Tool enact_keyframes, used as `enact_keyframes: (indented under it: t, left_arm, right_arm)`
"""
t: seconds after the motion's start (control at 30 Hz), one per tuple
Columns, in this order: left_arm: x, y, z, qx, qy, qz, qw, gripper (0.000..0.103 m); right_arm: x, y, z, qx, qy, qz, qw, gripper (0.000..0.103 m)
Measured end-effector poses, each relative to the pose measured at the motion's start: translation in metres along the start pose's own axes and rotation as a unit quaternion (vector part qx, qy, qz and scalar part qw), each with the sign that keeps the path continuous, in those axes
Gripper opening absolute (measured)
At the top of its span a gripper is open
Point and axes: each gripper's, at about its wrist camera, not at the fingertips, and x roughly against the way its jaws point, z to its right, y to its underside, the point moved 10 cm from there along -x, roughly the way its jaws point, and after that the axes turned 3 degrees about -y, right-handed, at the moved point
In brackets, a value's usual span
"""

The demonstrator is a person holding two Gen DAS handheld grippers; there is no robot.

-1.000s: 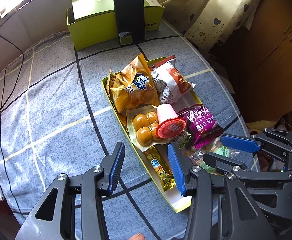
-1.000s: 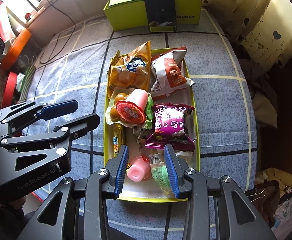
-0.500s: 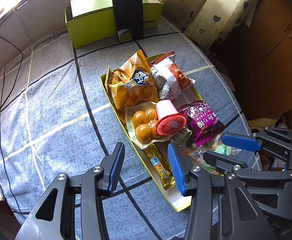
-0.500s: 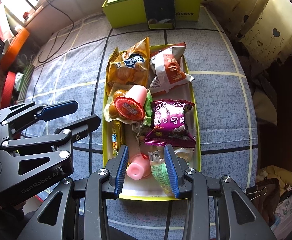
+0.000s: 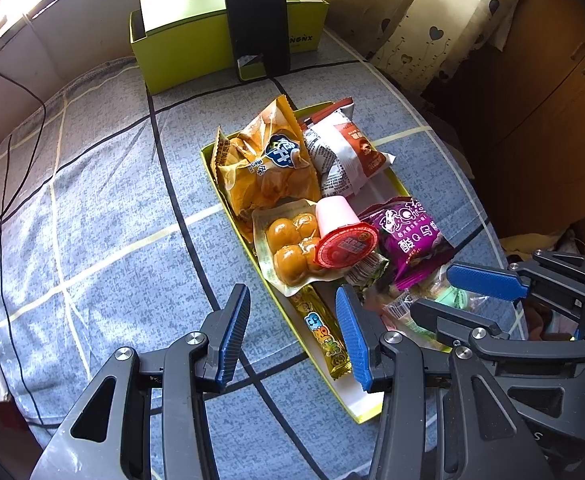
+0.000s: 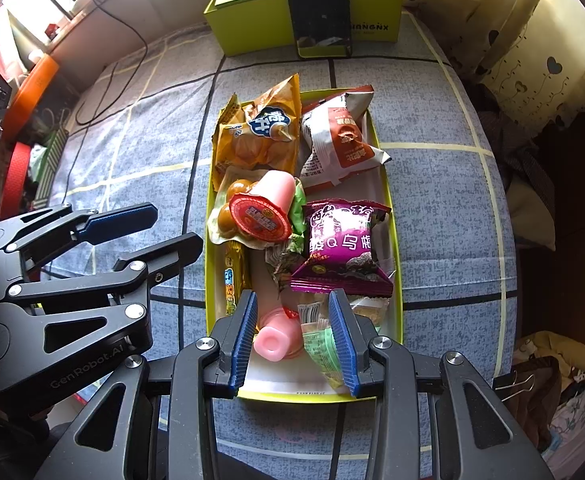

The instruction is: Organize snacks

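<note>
On the table [image 5: 92, 216] we see a yellow tray [image 6: 388, 216] full of snacks; our left gripper [image 5: 292, 332] hovers over its left edge, jaws spread and empty, our right gripper [image 6: 292, 336] above a pink cup [image 6: 272, 340], jaws apart.

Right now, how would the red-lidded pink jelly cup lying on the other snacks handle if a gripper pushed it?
The jelly cup lies tilted on its side atop the egg pack, so it would probably roll or slide off. Its tapered round wall looks smooth, likely slippery; the foil lid seems puncture-prone.
</note>
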Motion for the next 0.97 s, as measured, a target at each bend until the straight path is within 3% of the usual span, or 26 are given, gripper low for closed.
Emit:
enact_keyframes:
  t: [0.97]
  left_arm:
    - [-0.0055, 0.0043, -0.0003, -0.001, -0.004, -0.005, 1.0000, 0.046]
  right_arm:
    - [-0.0031, 0.0021, 0.0006, 0.000, 0.000, -0.003, 1.000, 0.035]
